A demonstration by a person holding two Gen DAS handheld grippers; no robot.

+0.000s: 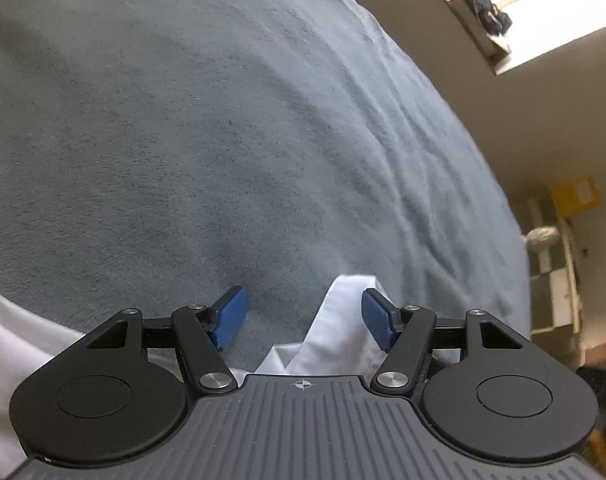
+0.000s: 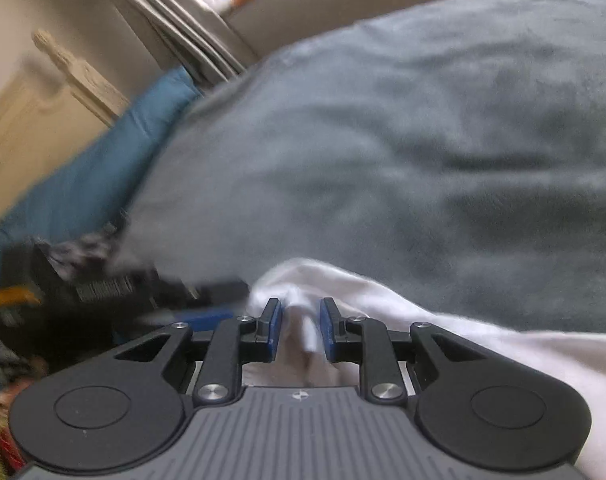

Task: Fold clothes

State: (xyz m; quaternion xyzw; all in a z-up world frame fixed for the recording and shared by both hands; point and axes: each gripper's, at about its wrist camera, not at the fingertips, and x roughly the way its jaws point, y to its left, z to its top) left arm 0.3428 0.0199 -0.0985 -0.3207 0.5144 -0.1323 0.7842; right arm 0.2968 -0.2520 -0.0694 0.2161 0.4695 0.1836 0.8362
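One white cotton garment (image 1: 335, 336) lies on the grey-blue fleece blanket (image 1: 207, 128), its pointed end directed away from the camera. The left gripper (image 1: 303, 316) stands apart, its pads pressing nothing. The right gripper (image 2: 301, 326) has a white fold between its narrow jaws; whether they grip it cannot be told.
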